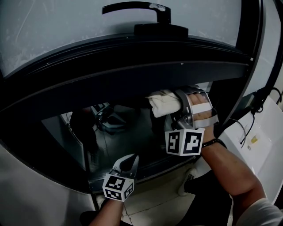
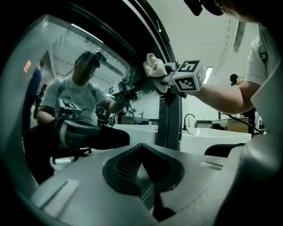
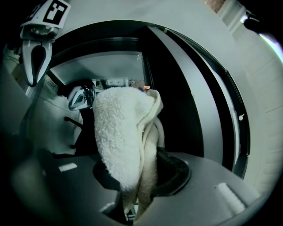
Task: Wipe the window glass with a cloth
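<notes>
You're mid-wipe: right gripper (image 1: 179,108) jaws clamp the cloth (image 1: 162,102), seemingly against the window glass (image 1: 126,132); left gripper (image 1: 130,161) jaws together, empty. Sweep left next.

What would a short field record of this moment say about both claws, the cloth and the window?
Right claw: shut on a folded white terry cloth
Cloth position: raised to the top right corner of the dark-framed window glass
Left claw: shut, empty, held lower than the right one
Black lever handle: above the glass, untouched
</notes>
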Demonstrator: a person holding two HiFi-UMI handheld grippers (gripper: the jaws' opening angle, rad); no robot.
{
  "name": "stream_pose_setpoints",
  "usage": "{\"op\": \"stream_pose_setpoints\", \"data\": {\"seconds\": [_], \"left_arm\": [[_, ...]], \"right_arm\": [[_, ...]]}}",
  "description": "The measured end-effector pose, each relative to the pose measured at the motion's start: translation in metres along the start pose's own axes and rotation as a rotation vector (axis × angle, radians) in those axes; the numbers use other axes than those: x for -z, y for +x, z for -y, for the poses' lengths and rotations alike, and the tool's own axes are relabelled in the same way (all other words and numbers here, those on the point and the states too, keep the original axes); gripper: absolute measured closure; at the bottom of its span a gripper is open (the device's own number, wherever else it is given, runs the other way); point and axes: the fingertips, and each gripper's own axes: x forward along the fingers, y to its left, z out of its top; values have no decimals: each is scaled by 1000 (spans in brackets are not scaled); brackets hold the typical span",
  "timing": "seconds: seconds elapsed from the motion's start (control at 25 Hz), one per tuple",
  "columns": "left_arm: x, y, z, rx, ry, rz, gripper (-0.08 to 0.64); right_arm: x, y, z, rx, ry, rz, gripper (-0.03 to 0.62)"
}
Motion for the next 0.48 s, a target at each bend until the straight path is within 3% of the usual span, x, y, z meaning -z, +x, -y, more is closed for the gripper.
{"op": "stream_pose_setpoints", "data": {"seconds": [0.48], "left_arm": [[2, -3, 3, 5, 9, -8, 543]], "right_arm": [[0, -1, -4, 15, 6, -4, 485]]}}
